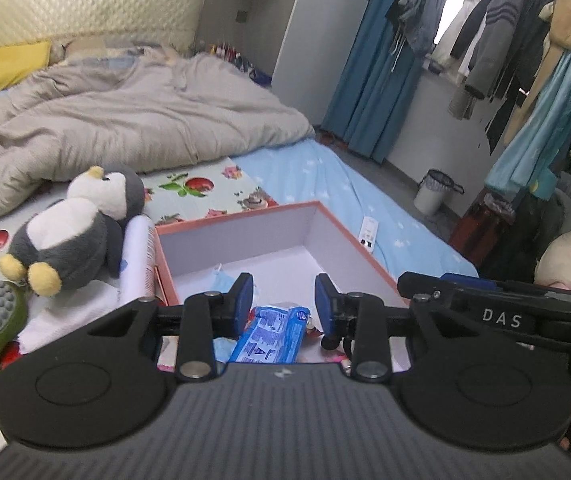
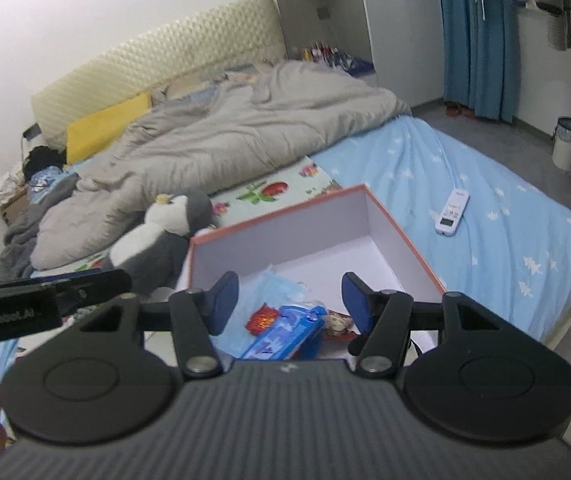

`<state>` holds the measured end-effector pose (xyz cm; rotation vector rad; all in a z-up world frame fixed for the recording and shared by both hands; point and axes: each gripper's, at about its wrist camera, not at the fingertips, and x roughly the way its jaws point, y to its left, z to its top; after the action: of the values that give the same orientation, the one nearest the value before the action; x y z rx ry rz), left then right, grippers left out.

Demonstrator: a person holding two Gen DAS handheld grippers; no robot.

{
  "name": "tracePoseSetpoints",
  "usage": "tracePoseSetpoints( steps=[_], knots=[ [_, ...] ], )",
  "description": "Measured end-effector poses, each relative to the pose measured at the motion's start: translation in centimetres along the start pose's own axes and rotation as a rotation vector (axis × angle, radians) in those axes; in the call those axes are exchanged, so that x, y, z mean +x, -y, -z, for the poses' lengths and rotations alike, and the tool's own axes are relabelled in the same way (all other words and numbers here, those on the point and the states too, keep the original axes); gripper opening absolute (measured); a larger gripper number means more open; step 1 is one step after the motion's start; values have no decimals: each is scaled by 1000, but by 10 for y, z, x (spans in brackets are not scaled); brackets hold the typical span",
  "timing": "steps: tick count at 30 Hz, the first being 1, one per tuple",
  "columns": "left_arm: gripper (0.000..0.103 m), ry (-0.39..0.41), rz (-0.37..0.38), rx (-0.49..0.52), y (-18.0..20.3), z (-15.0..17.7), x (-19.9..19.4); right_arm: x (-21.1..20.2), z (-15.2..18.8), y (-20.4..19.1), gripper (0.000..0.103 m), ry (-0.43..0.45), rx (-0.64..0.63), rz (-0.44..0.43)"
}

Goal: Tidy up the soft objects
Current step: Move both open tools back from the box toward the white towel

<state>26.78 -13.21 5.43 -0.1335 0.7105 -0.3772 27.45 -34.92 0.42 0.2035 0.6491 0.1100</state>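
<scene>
On the bed we see an open orange-rimmed box (image 2: 369,220) holding a blue packet (image 2: 285,336), a pale blue mask (image 2: 281,284) and something red, too blurred to name. A plush penguin (image 1: 73,232) lies just beside its left wall. Our left claw (image 1: 284,300) and right claw (image 2: 290,300) stand parted over the box, gripping nothing. Beyond are a floral mat (image 1: 201,188), grey duvet (image 1: 125,120), remote (image 2: 451,210), curtains (image 2: 473,40) and hanging clothes (image 1: 505,32).

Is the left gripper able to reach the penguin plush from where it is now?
Probably yes. The penguin plush lies uncovered on the bed, outside the box; the left gripper is open, empty, and nothing stands between them.
</scene>
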Motion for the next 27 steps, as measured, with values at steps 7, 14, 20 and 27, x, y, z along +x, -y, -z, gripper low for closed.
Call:
tracePoseSetpoints(
  steps=[7, 14, 20, 27],
  knots=[
    [39, 51, -14, -3, 2, 21, -52, -34, 16, -19, 60, 38, -19, -37],
    [39, 83, -43, -29, -6, 48, -94, -53, 35, -38, 60, 44, -53, -62],
    [39, 100, -85, -69, -20, 72, -121, -60, 49, -53, 60, 40, -78, -95],
    [39, 111, -141, -105, -37, 99, -144, -63, 68, -74, 60, 28, -118, -144]
  ],
)
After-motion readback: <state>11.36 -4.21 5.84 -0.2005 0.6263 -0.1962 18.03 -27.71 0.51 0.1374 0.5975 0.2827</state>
